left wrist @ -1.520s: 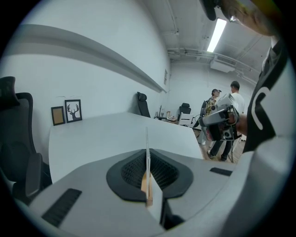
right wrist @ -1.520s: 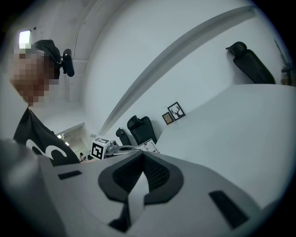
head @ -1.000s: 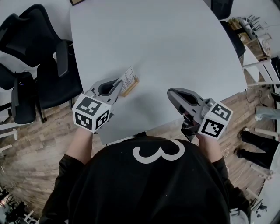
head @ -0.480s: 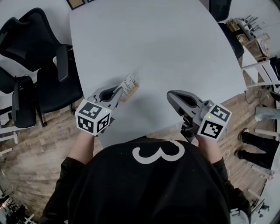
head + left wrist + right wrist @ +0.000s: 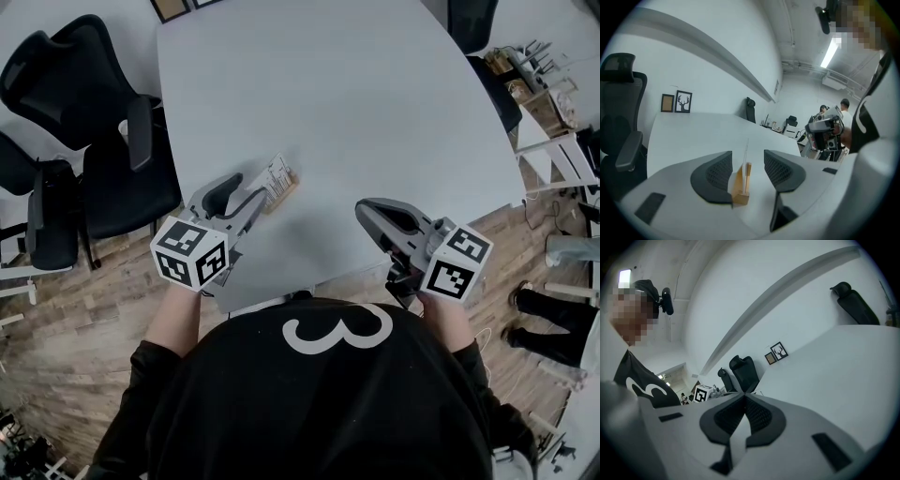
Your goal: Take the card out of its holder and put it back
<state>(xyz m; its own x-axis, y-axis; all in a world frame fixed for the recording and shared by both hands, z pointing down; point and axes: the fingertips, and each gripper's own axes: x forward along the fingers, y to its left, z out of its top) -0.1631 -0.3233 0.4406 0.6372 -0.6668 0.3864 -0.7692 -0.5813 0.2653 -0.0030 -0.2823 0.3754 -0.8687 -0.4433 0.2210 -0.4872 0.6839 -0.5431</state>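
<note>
Seemingly at the tail end of the job: card (image 5: pixel 276 174) upright in the slot of its wooden holder (image 5: pixel 284 193), at 10 o'clock on the table (image 5: pixel 375 94) from the person's seat, near the front edge. Left tongs (image 5: pixel 246 192) with jaws just now opening wide, 1 to each side of the card and holder, squeezing neither and gripping nothing. Reads as a release after the return, so probably only backing the left tongs away left to do. Could equally be a pause before a first pull; not settled by these views. Right tongs (image 5: pixel 366 208) pressed shut on nothing, at 3 o'clock of the card and well apart from it, low over the table's near edge. Counted: 1 card, 1 holder, 2 tongs, 1 table, 2 framed pictures (image 5: pixel 683 101) on the far wall.
</note>
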